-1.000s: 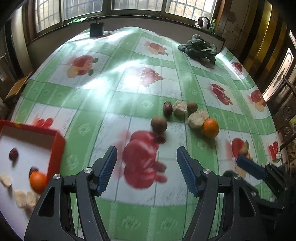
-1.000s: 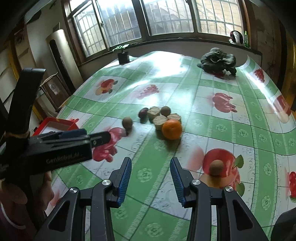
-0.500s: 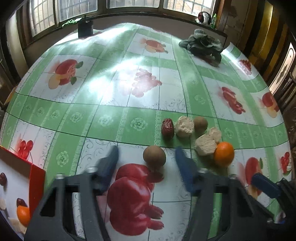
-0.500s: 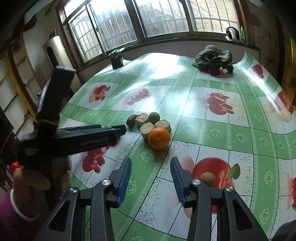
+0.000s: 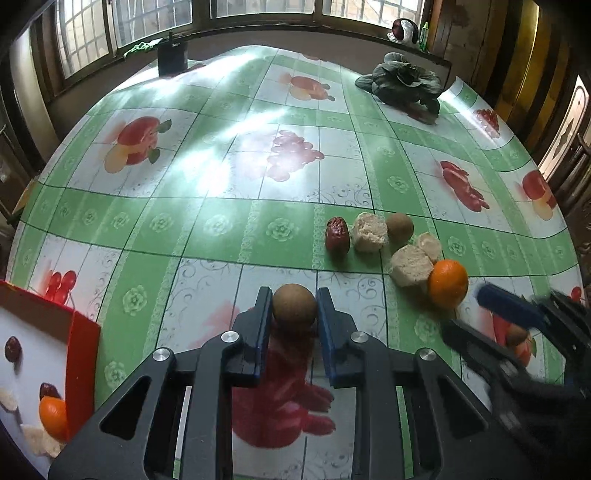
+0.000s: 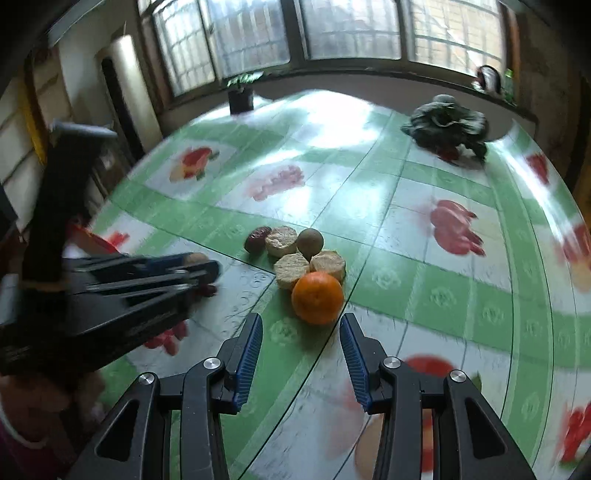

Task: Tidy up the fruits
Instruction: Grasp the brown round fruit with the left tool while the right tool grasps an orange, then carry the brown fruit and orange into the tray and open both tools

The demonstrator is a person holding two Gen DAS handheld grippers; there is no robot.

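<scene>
Brown fruit [image 5: 294, 304] sits between your left gripper's [image 5: 294, 317] closing pads; your right gripper [image 6: 301, 345] gapes empty just short of the orange [image 6: 317, 297].

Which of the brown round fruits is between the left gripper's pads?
The lone brown fruit nearest the camera, inside the closing left gripper; the other sits among the cluster.

Green fruit-print tablecloth [image 5: 221, 225], dark leafy vegetable [image 5: 404, 83], small black pot [image 5: 172, 59], barred windows [image 6: 351, 29]
</scene>
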